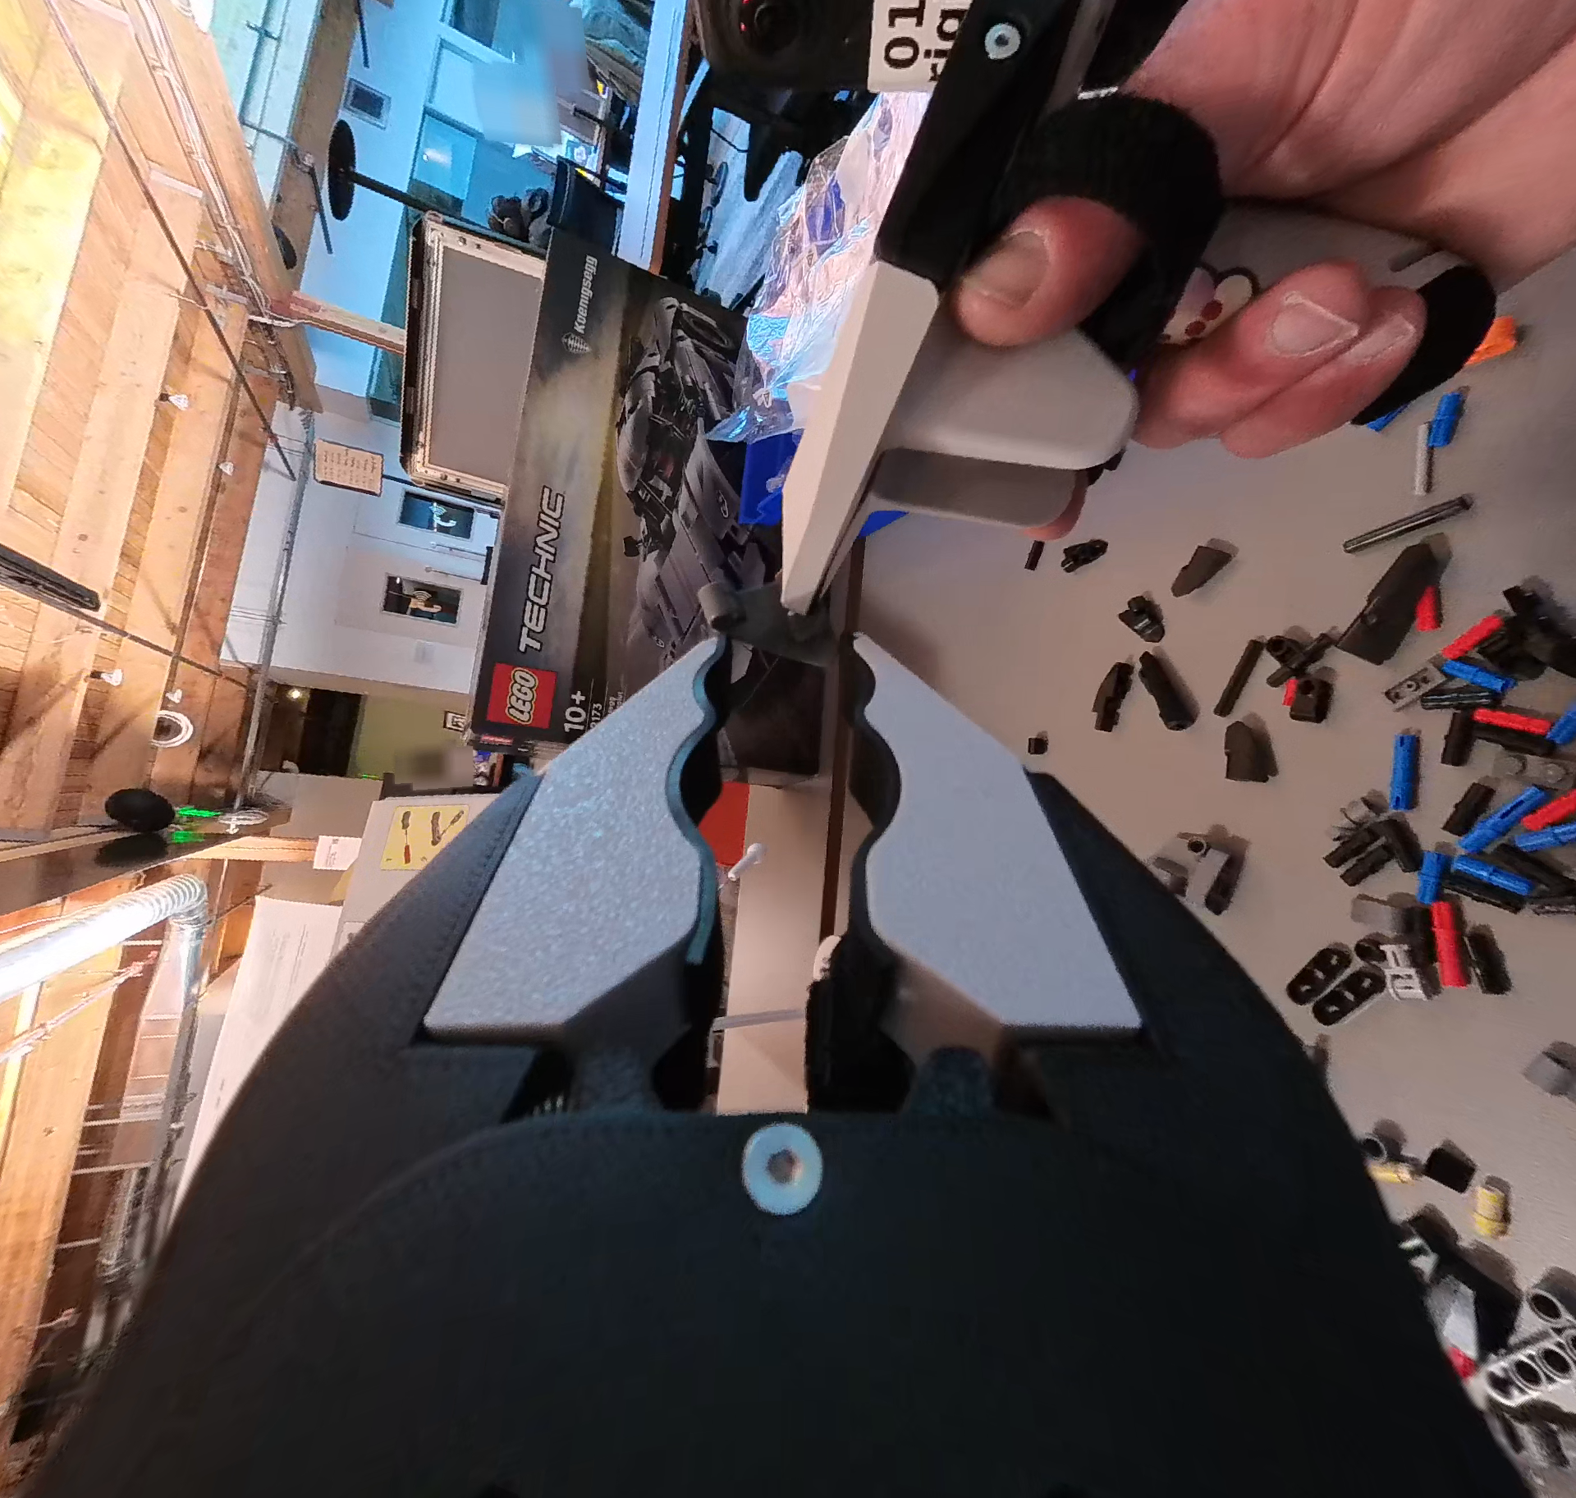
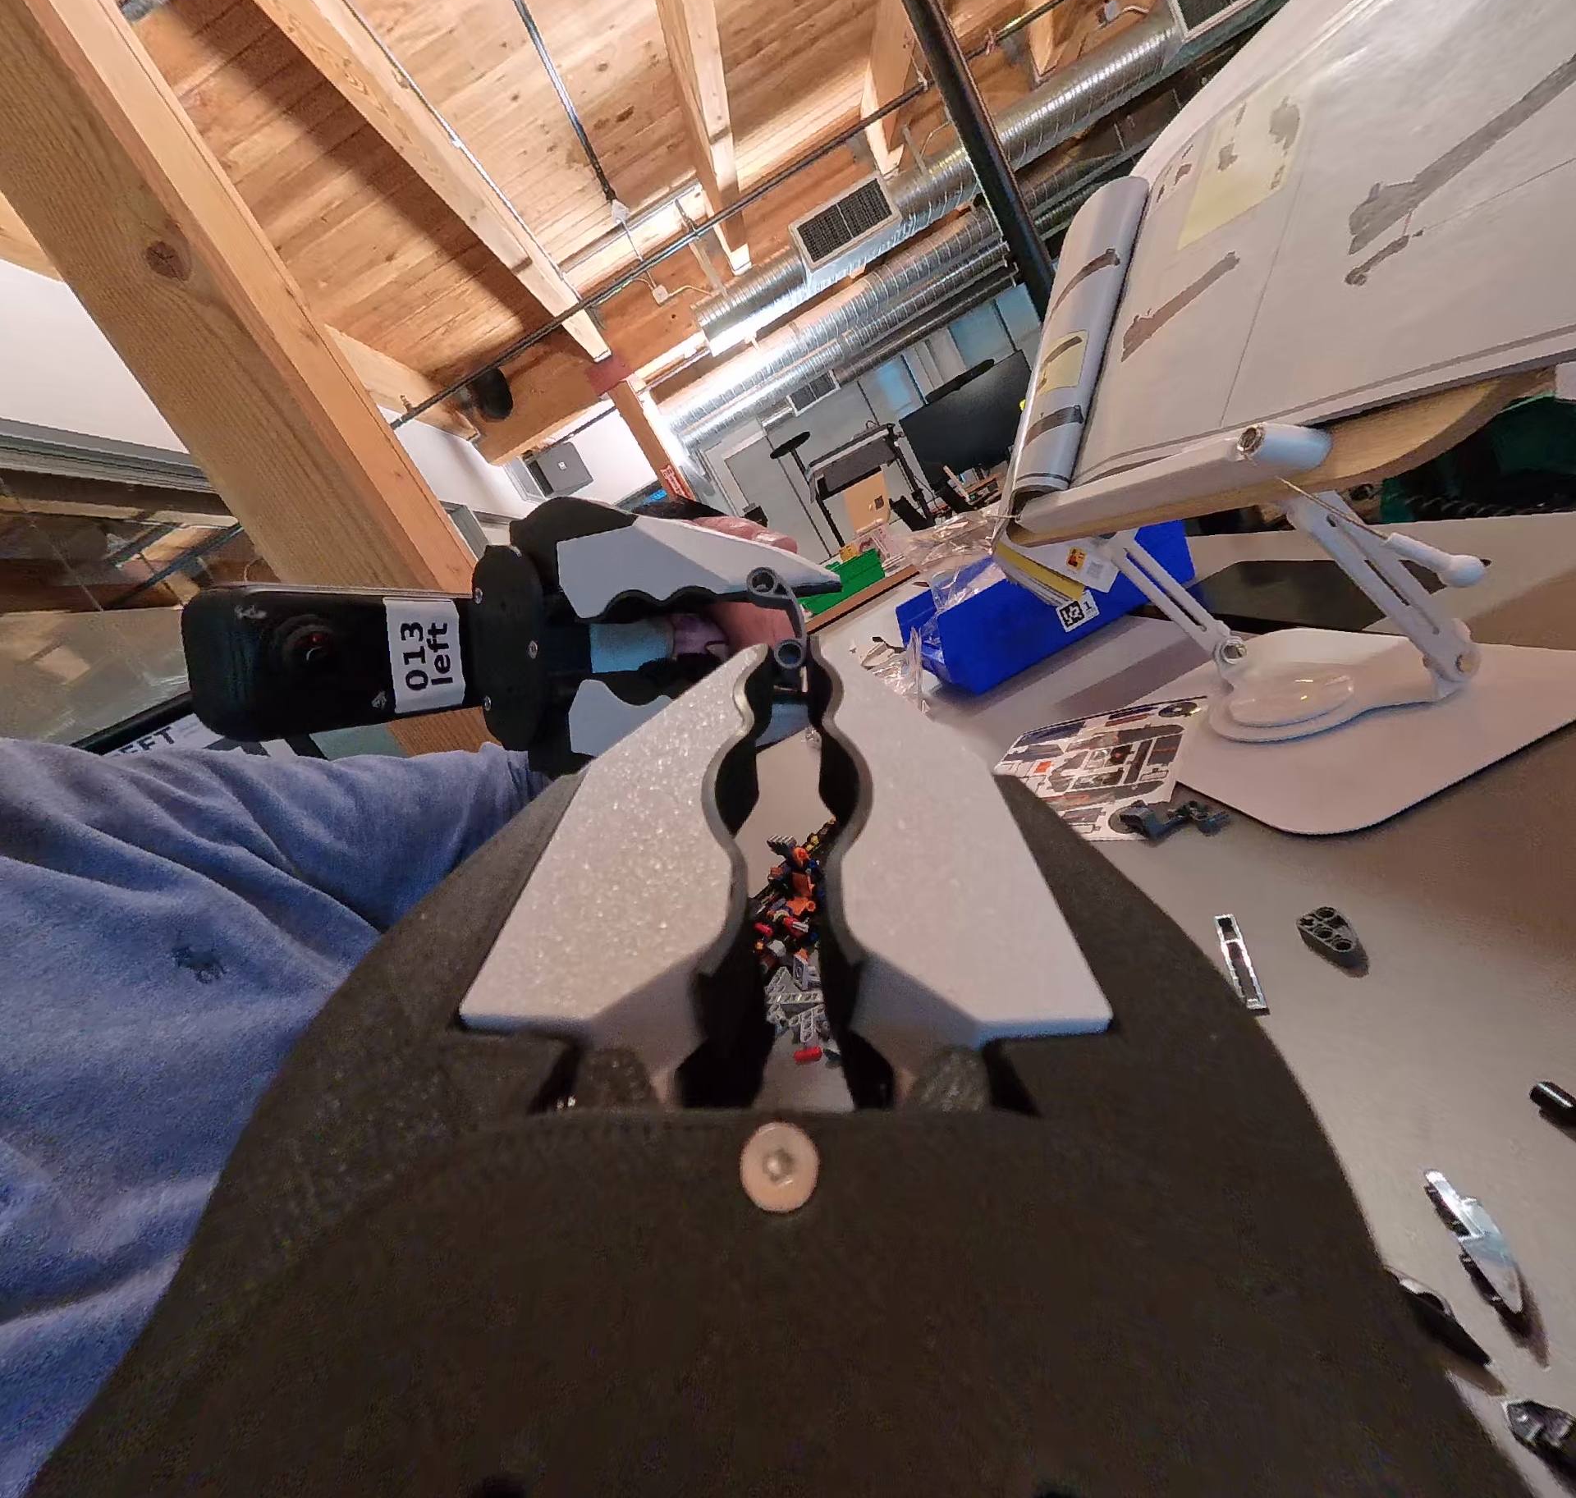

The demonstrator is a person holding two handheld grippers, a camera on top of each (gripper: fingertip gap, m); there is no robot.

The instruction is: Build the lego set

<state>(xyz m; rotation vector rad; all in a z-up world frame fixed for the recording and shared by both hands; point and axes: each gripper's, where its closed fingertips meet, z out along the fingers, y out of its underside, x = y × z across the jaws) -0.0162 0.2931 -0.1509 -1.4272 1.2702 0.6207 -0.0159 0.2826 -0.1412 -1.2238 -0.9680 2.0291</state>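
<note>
A small dark grey curved Lego piece (image 1: 767, 614) with pin holes is held in the air between both grippers. My left gripper (image 1: 793, 645) has its tips closed against the piece's two ends. The right gripper (image 1: 806, 596) comes in from the upper right, held by a hand (image 1: 1322, 135), and pinches the same piece. In the right wrist view, my right gripper (image 2: 786, 660) is shut on the lower holed end of the piece (image 2: 783, 604). The left gripper's upper finger (image 2: 682, 562) lies against the piece's other end; its lower finger is partly hidden.
Many loose black, blue and red Lego pieces (image 1: 1450, 817) lie on the grey table (image 2: 1279, 988). The Lego box (image 1: 597, 519) stands behind, with plastic bags (image 1: 810, 246). An instruction booklet on a white stand (image 2: 1322, 263), a blue bin (image 2: 1023, 613), a sticker sheet (image 2: 1100, 753) and chrome pieces (image 2: 1475, 1235) sit to the right. My left and right fingertips are right by each other.
</note>
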